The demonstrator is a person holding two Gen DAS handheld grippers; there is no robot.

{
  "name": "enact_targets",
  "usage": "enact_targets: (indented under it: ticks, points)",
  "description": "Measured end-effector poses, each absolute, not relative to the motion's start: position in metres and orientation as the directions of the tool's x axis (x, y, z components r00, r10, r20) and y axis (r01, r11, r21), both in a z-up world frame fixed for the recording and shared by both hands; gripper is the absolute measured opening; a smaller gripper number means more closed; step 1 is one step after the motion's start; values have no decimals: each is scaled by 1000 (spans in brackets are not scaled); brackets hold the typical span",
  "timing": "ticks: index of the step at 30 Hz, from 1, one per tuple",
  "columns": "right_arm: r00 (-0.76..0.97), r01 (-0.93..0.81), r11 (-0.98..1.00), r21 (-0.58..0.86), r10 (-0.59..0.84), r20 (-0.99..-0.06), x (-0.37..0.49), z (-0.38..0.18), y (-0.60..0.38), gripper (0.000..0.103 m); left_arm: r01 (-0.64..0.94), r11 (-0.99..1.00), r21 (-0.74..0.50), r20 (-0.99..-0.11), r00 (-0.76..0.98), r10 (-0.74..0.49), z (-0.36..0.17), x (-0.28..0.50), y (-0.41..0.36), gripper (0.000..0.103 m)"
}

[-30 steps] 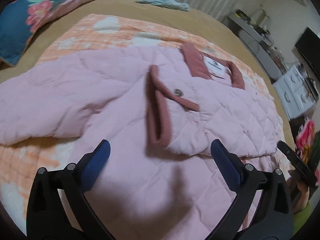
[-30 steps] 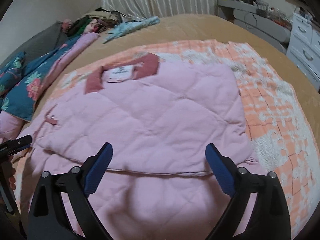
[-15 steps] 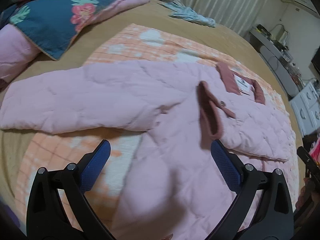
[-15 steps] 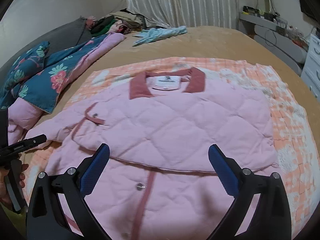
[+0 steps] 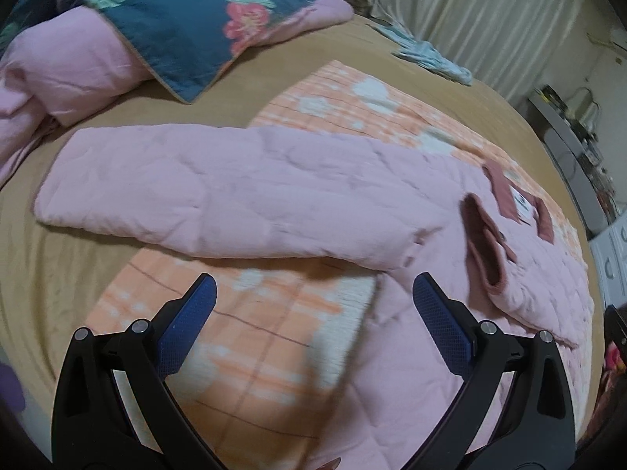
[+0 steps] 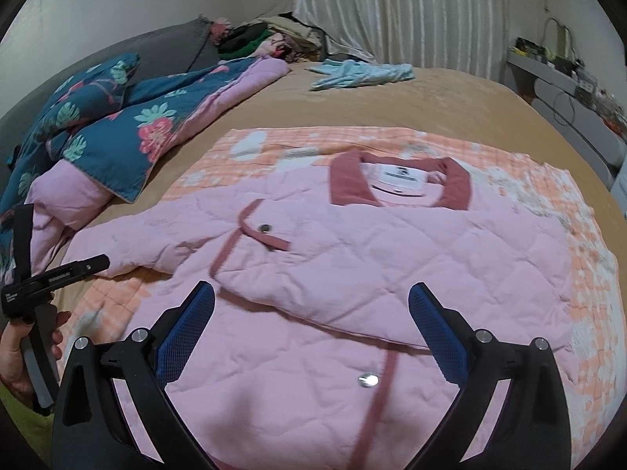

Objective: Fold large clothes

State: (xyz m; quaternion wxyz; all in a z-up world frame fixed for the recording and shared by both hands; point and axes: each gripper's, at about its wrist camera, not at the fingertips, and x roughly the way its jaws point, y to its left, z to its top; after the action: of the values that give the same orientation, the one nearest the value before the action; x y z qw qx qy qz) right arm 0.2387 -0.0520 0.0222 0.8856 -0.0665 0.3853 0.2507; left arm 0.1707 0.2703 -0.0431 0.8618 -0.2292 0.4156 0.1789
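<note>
A pink quilted jacket (image 6: 392, 258) with a dusty-rose collar (image 6: 399, 184) lies on an orange-and-white checked blanket (image 5: 243, 344) on the bed. Its right sleeve is folded across the chest, cuff (image 5: 482, 250) near the middle. The other sleeve (image 5: 219, 192) stretches straight out to the left. My left gripper (image 5: 313, 293) hovers open over the blanket just below that outstretched sleeve, nothing between its blue pads. My right gripper (image 6: 311, 301) hangs open above the jacket's lower front, near the snap placket (image 6: 368, 380). The left gripper's handle and the hand holding it show at the left edge of the right wrist view.
A teal floral quilt (image 6: 102, 117) over pink bedding (image 5: 66, 66) is piled at the left. A light blue garment (image 6: 360, 72) lies at the bed's far side before the curtain. A clothes heap (image 6: 266, 37) sits in the corner. White drawers (image 5: 611, 258) and a shelf stand on the right.
Both grippers have swung leftward and back. The left view has shifted from the folded cuff to the outstretched sleeve. The right view now takes in the whole jacket and collar.
</note>
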Motion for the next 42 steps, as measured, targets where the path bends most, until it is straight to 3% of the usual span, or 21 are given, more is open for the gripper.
enact_targets:
  ticks: [19, 42]
  points:
    - [502, -672, 740, 24, 478, -720, 210, 23, 77, 99, -683, 650, -333, -809, 561, 175, -72, 137, 356, 94]
    - [363, -744, 664, 78, 499, -787, 218, -39, 160, 99, -821, 387, -419, -812, 530, 245, -118, 120, 445, 94]
